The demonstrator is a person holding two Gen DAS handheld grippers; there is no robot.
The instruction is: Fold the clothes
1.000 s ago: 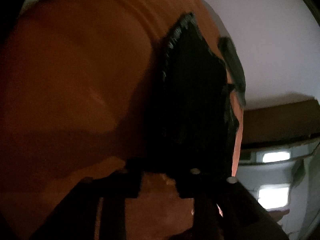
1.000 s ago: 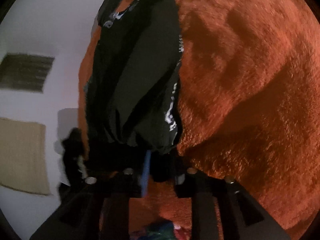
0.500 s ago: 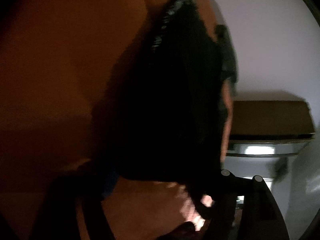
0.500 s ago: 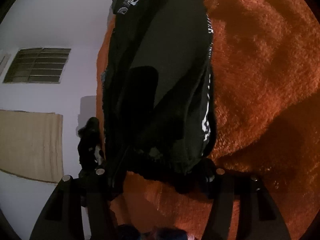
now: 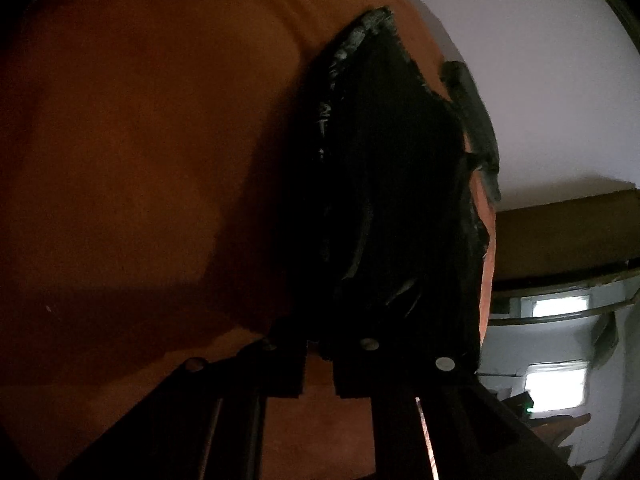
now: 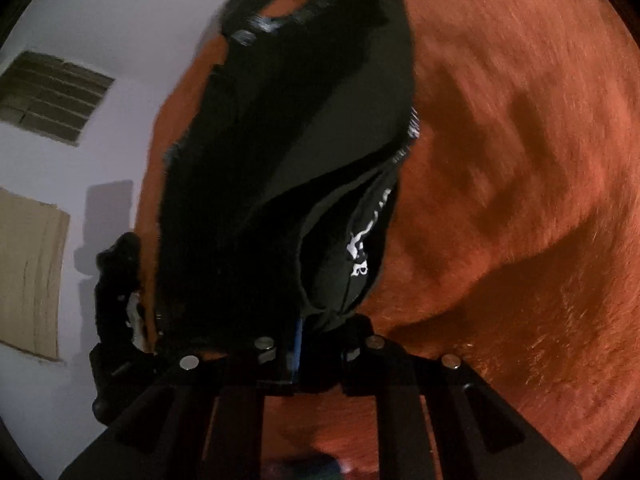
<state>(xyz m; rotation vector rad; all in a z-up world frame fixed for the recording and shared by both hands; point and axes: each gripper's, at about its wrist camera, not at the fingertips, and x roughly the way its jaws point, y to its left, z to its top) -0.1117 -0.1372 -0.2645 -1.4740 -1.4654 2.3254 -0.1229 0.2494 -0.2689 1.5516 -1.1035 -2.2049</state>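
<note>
A black garment with white print (image 6: 288,168) hangs stretched between both grippers over an orange fuzzy blanket (image 6: 520,160). My right gripper (image 6: 316,340) is shut on the garment's near edge; a blue pad shows between its jaws. In the left wrist view the same black garment (image 5: 392,200) runs up from my left gripper (image 5: 320,360), which is shut on its edge. The orange blanket (image 5: 140,160) fills the left of that dim view. The left gripper (image 6: 116,300) also shows in the right wrist view, at the garment's far corner.
A white wall (image 6: 100,40) with a vent (image 6: 52,96) and a tan panel (image 6: 28,272) lies left in the right wrist view. The left wrist view shows a white wall (image 5: 540,60), a brown ledge (image 5: 568,232) and bright windows (image 5: 556,388) at right.
Both grippers opened wide half a second ago, then closed again on the garment's edge. The garment has shifted and its fold with the white print now hangs by the right gripper.
</note>
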